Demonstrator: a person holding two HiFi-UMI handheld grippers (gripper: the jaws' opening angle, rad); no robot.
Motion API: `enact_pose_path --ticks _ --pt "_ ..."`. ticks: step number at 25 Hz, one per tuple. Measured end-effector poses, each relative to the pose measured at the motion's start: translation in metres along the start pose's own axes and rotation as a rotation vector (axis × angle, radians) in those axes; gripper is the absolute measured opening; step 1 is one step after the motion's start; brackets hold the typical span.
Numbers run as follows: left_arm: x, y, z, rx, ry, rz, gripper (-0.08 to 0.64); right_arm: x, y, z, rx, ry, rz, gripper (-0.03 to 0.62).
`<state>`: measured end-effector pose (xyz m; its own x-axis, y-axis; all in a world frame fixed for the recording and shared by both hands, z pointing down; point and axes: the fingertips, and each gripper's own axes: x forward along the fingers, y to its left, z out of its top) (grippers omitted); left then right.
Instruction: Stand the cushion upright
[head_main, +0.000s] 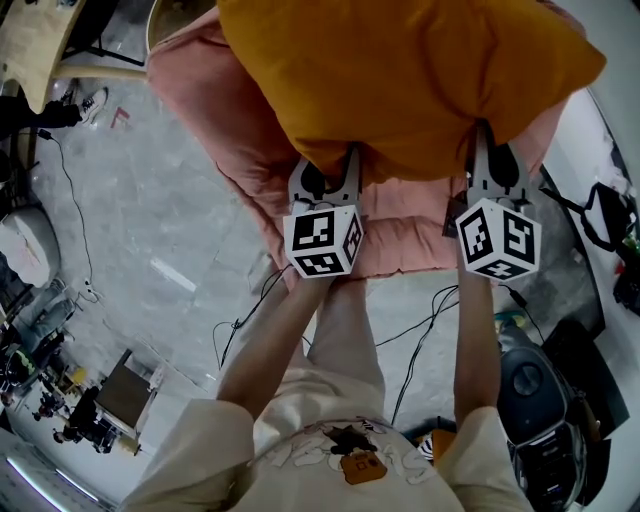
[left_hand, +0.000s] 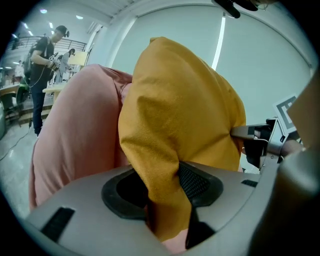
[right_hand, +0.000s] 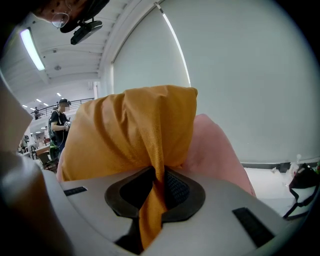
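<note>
Cushion (head_main: 400, 80): mustard and plump, fills the head view at 12 o'clock, in front of a pink pad (head_main: 230, 140) that shows round it from 9 to 6 o'clock. Left gripper (left_hand: 162, 200) has the near edge at the cushion's 7 o'clock. Its fingers (left_hand: 197, 182) are partly closed on a thick bunched fold of the cover, and the fabric fills the gap. Right gripper (right_hand: 155, 192) is at 5 o'clock, fingers almost together, clamped on a thin flat pleat of the same cover. Handling, my read: light, soft and floppy, nothing fragile. The weave looks matt, so slip at the pads is unlikely. Both holds are on loose cover rather than the fill, so expect the body to sag and swing below the pinch. Two holds wide apart along one edge look like the right grab. A deeper bite near the seam or corners would give more control when tipping it up. The pink pad looks soft too, so footing may be wobbly and the cushion will probably need something to lean on. Hidden: the cushion's far edge is cut off at 12 o'clock. Its underside is out of sight, so I can't tell whether it rests on the pad or hangs clear. Can't tell what the pad is either, seat or beanbag.
</note>
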<state>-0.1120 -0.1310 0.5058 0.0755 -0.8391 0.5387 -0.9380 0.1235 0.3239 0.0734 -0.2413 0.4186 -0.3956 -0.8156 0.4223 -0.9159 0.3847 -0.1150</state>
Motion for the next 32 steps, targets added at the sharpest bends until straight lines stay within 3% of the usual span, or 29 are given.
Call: enact_pose_path --ticks 9,14,17,25,32 --pt "0.016 0.002 -0.015 0.029 0.047 -0.004 0.222 0.012 -0.007 -0.017 -0.019 0.020 -0.031 0.077" --pt "0.027 0.007 -0.016 0.009 0.083 0.007 0.241 0.018 -0.008 -0.021 -0.055 0.023 -0.043 0.078" --pt "0.032 0.009 -0.019 0.017 0.093 -0.002 0.270 0.020 -0.011 -0.024 -0.012 -0.001 -0.047 0.080" --pt "0.014 0.014 -0.015 0.067 0.096 -0.001 0.377 0.007 -0.018 -0.018 0.028 -0.009 -0.068 0.150" --pt "-0.004 0.013 -0.013 0.099 0.132 -0.020 0.387 -0.008 -0.021 -0.015 0.056 0.027 -0.107 0.204"
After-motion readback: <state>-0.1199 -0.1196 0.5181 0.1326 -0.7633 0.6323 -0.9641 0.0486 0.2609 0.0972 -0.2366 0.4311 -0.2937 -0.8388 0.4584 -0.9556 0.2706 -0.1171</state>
